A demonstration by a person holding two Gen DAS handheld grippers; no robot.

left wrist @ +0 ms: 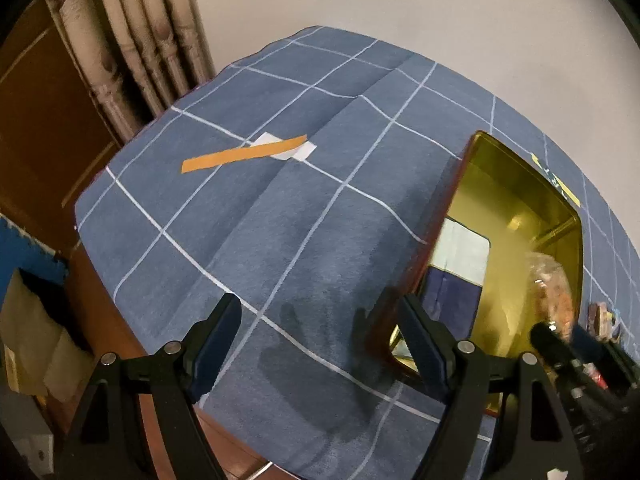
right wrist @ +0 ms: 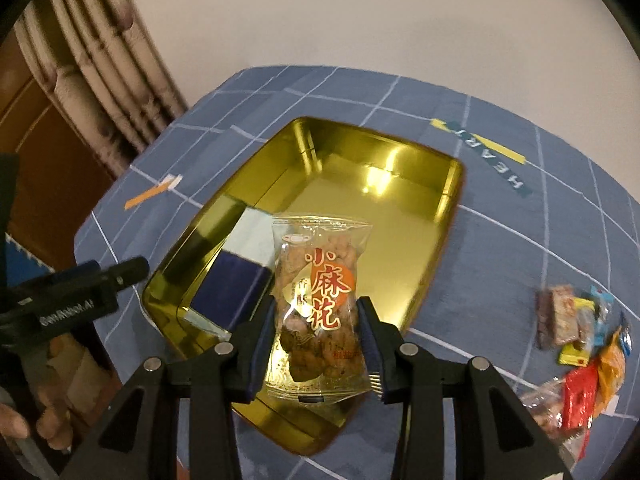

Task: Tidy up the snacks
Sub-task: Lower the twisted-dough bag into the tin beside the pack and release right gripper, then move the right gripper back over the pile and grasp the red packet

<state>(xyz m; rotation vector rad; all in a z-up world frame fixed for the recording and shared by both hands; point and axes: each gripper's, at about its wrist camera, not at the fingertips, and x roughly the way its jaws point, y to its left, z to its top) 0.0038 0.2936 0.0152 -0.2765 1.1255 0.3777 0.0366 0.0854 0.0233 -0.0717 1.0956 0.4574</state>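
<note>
Right tongs (right wrist: 318, 344) clamp clear crinkly snack packet (right wrist: 318, 300) over gold tin (right wrist: 400, 216); left tongs (left wrist: 320, 344) wide, empty; snack pile (right wrist: 580, 344) to right, blurred.

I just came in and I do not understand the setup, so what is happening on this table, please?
A person is sorting snacks into a gold tin on a blue checked tablecloth. The right gripper is shut on a clear snack packet with red Chinese characters, holding it above the tin. A blue and white box already lies inside the tin. The left gripper is open and holds nothing, beside the tin. A pile of wrapped snacks waits on the cloth to the right.
</note>
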